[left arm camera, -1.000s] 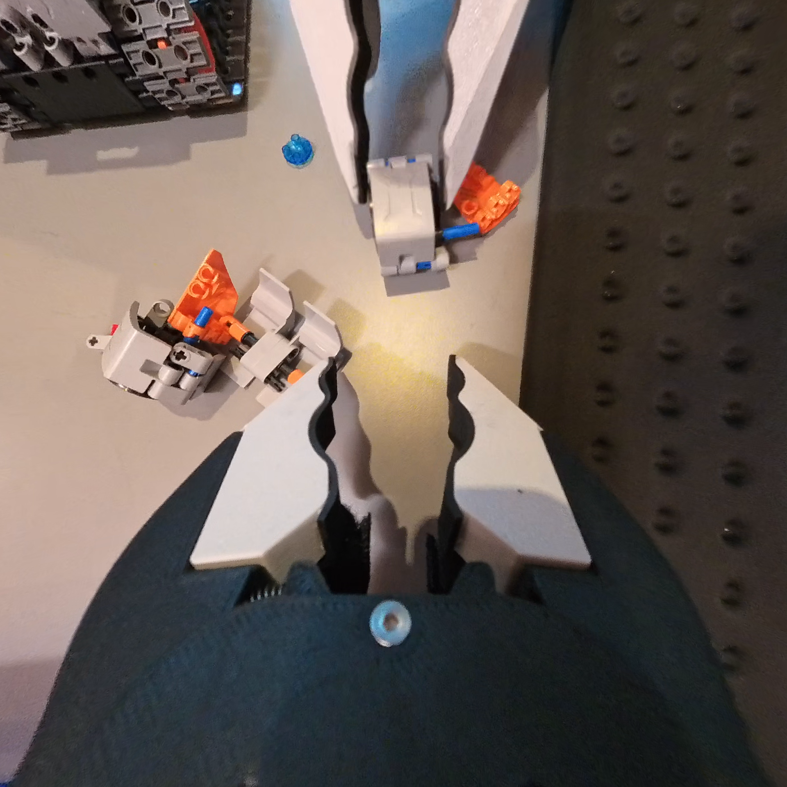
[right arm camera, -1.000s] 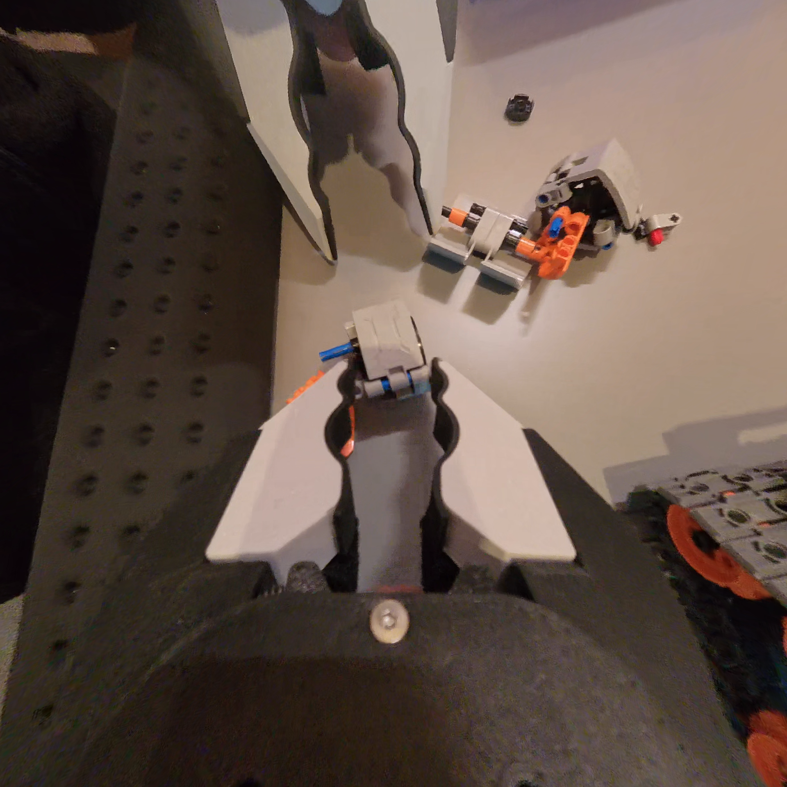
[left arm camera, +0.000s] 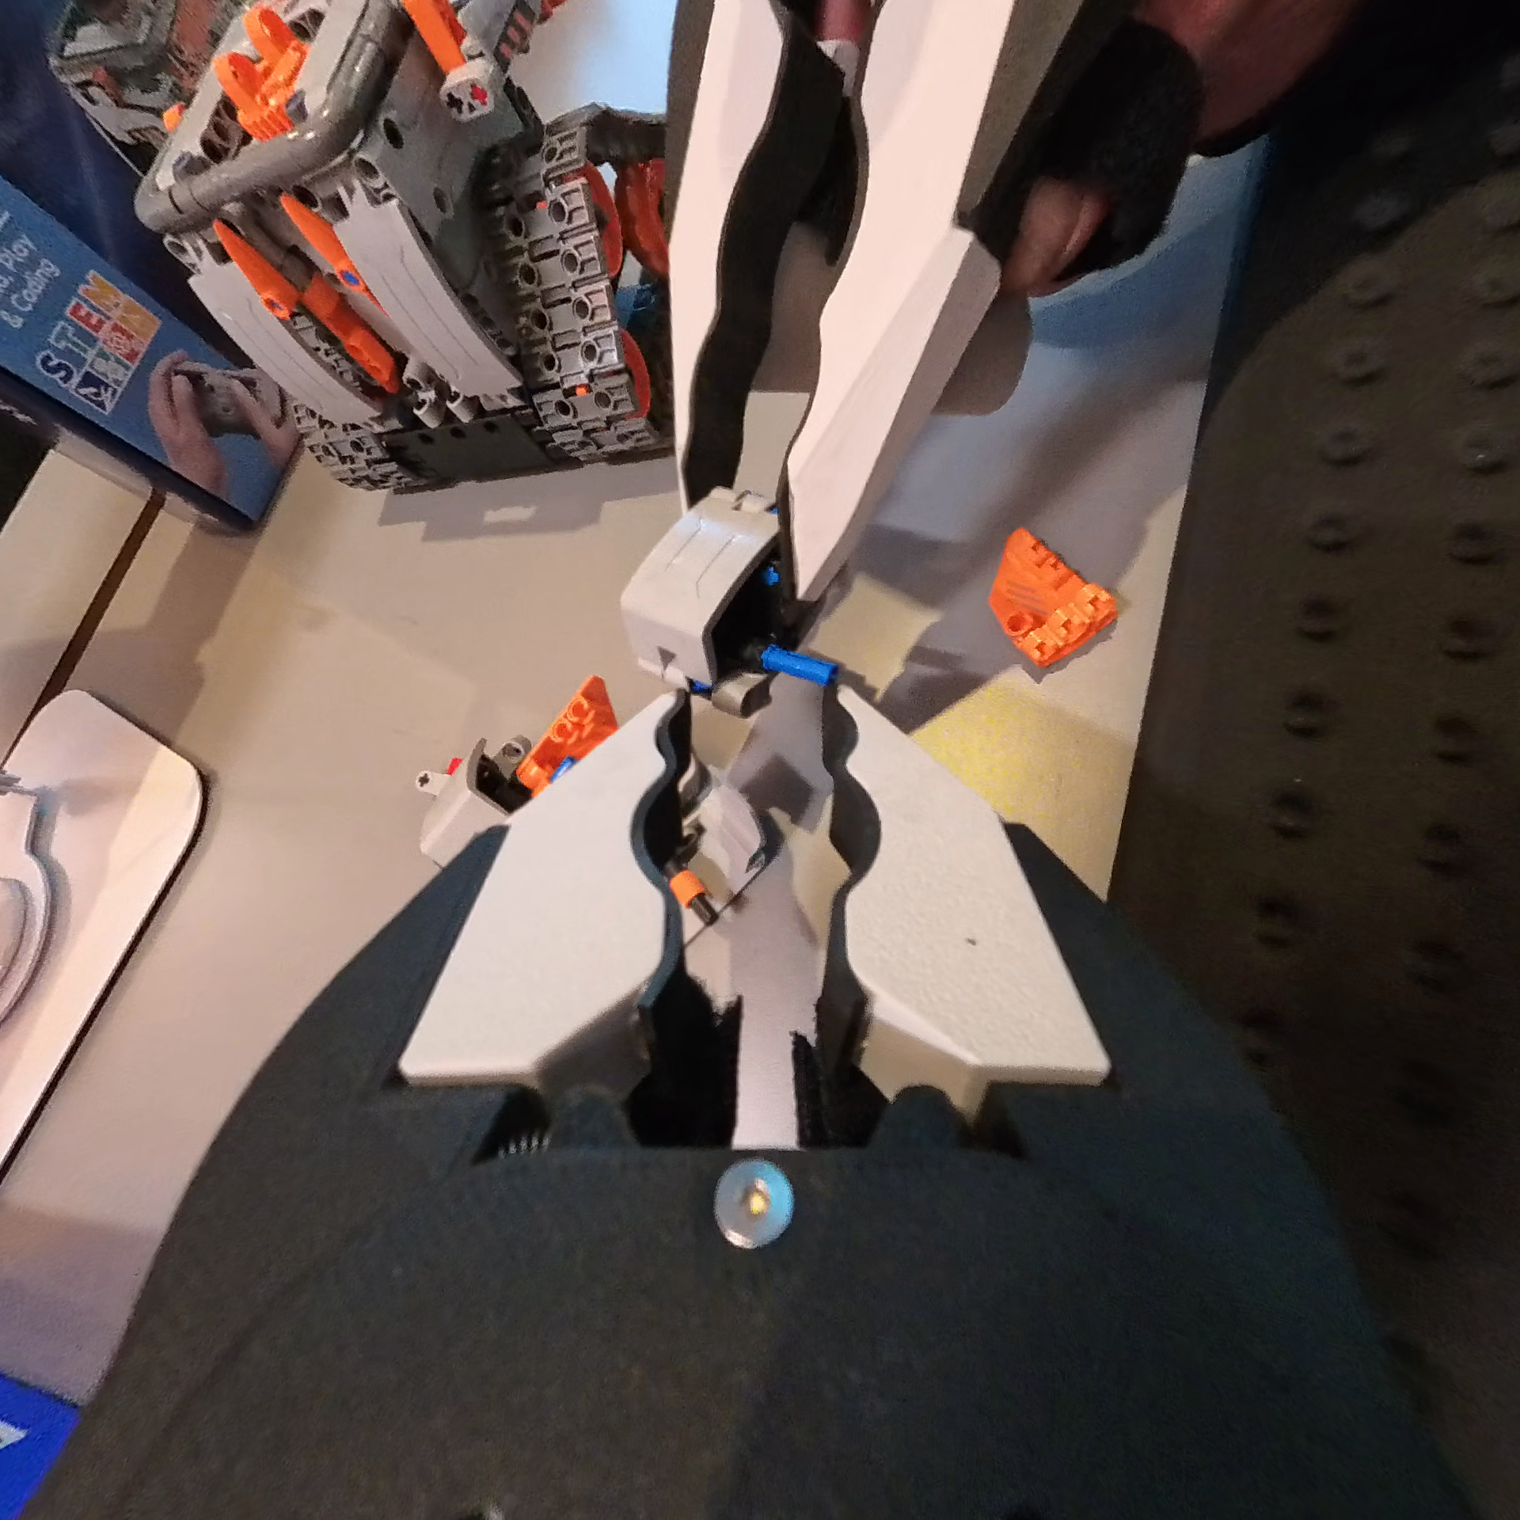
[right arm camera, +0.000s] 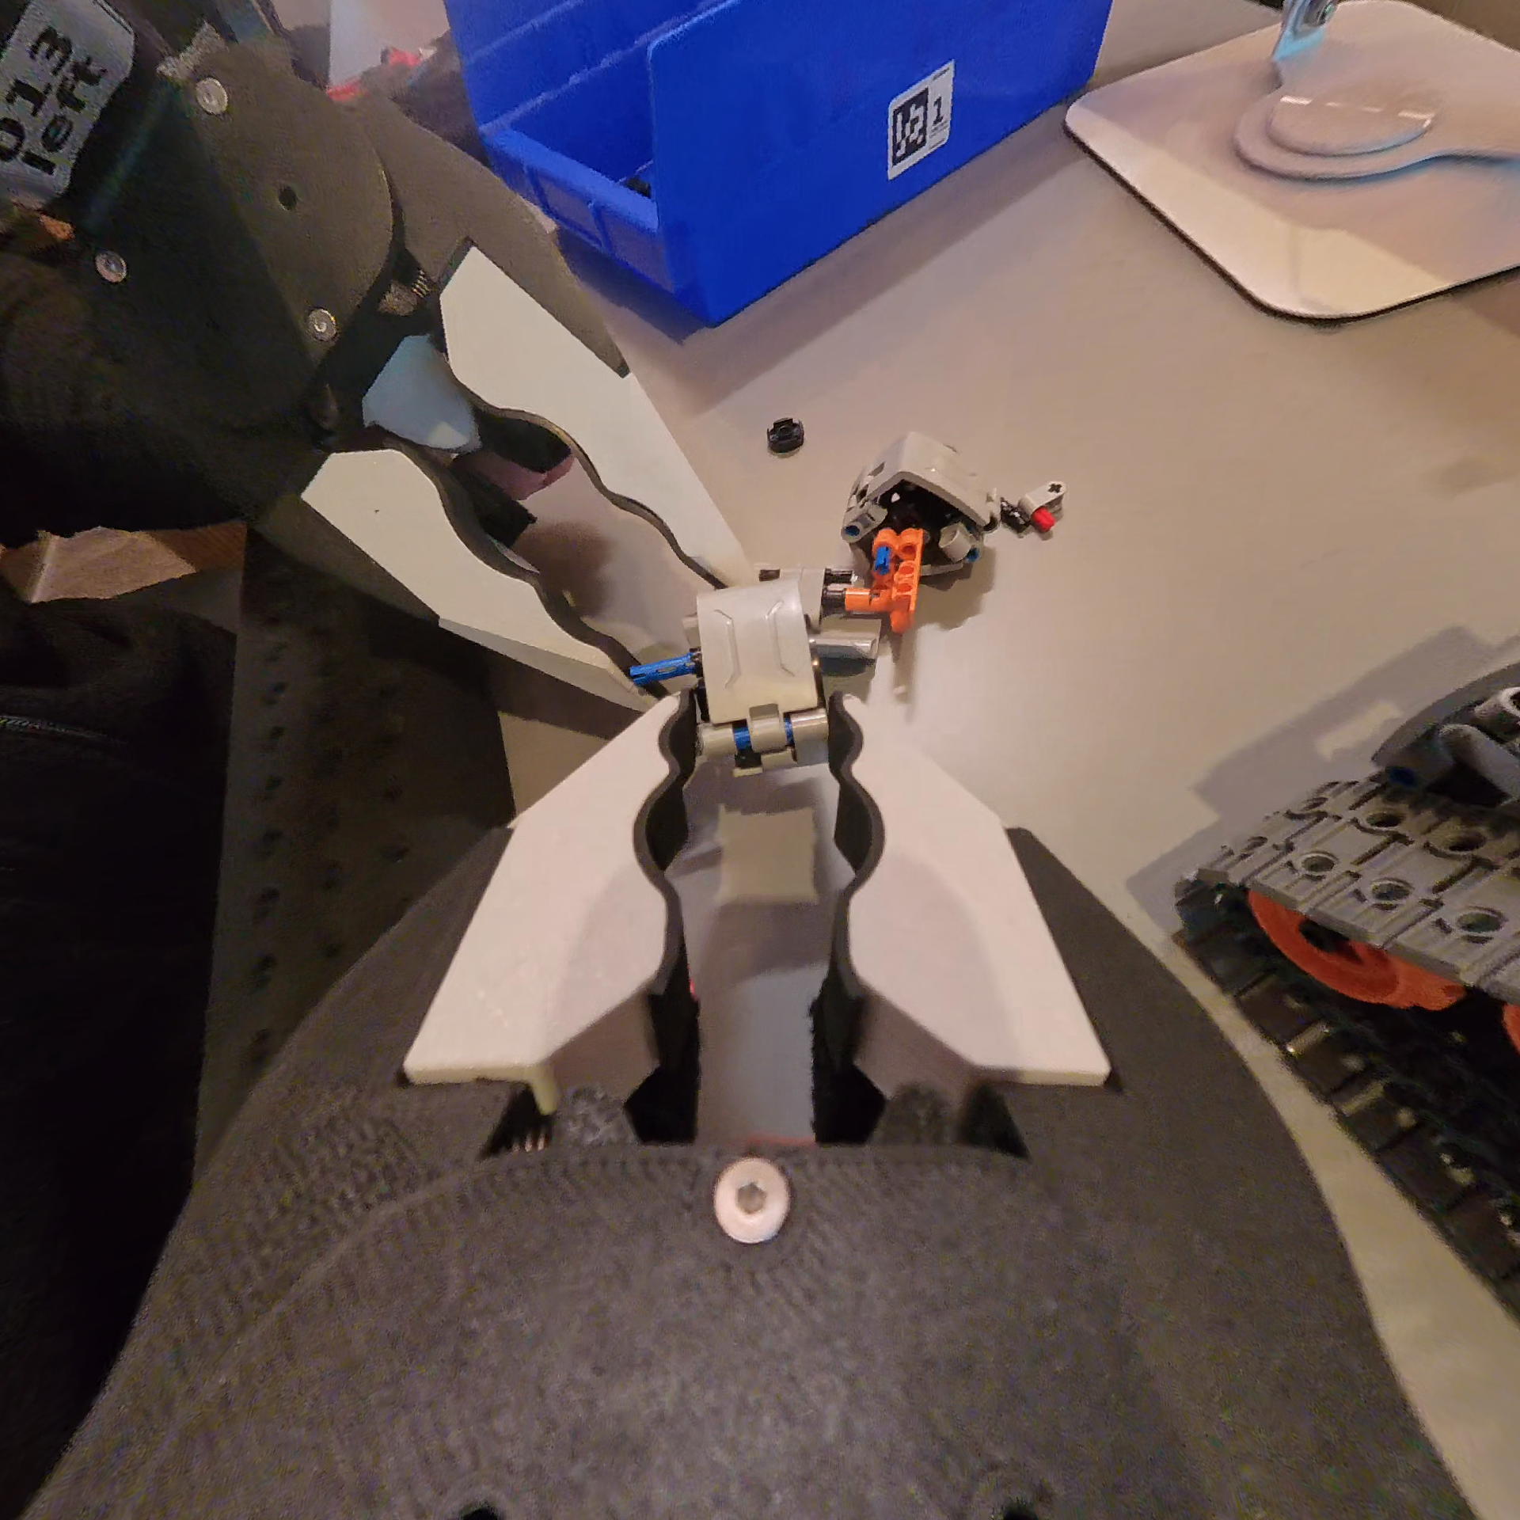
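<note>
Blue bin (right arm camera: pixel 822 140) (contents unclear) behind claws

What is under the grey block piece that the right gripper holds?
Under the grey block piece, lifted in the right gripper, lies a grey-and-orange brick assembly on the table. Its near part is covered.

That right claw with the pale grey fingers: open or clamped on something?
Clamped. The right gripper has its fingertips pressed on both ends of the small grey brick assembly with blue pins, which is lifted above the beige table.
</note>
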A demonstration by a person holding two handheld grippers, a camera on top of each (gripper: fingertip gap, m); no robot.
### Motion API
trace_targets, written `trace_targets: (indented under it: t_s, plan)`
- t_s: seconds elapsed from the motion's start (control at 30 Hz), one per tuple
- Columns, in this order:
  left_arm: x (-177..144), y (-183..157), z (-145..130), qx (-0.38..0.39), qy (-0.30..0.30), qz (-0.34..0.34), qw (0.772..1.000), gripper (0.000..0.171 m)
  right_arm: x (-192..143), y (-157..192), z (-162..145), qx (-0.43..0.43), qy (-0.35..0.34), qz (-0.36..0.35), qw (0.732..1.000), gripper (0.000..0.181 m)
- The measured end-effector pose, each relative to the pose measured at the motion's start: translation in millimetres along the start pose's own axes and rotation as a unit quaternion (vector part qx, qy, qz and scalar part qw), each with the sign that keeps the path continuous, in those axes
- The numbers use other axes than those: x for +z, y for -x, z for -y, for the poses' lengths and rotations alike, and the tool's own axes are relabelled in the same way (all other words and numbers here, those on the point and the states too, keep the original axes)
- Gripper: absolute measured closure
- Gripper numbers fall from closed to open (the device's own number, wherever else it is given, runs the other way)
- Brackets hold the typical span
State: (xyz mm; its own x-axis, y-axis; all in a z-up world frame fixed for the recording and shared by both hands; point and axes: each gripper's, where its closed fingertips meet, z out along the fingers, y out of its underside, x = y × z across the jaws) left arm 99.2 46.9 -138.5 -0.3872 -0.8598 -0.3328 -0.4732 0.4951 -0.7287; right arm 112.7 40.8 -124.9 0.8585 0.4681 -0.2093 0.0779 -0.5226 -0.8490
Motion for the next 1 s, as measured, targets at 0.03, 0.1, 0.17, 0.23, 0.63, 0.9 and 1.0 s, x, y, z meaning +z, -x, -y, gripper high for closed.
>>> trace_targets:
  t_s: [0.03,0.1,0.17,0.23,0.63,0.9,1.0]
  plan:
    - [0,-1,-1,0.0,0.001,-0.004,1.0,0.146,0,1,-2,0.004,0.004,0.006,1.0,0.151]
    - [1,-2,0,0.003,-0.003,-0.007,1.0,0.149,-1,2,-5,0.0,0.012,0.012,1.0,0.148]
    - [2,-4,0,0.004,-0.003,-0.017,1.0,0.149,-2,3,-5,-0.007,0.014,0.01,1.0,0.148]
    - [3,-6,1,0.004,-0.006,-0.024,1.0,0.149,-4,4,-8,-0.011,0.021,0.014,1.0,0.148]
    - [6,-26,1,0.037,0.005,-0.07,0.997,0.154,-18,-3,-20,-0.032,0.045,-0.002,0.998,0.154]
    - [16,-69,5,0.108,0.024,-0.146,0.983,0.142,-36,-16,-42,-0.031,0.07,-0.024,0.997,0.154]
    - [23,-74,5,0.141,0.039,-0.145,0.978,0.148,-40,-17,-45,-0.025,0.066,-0.022,0.997,0.154]
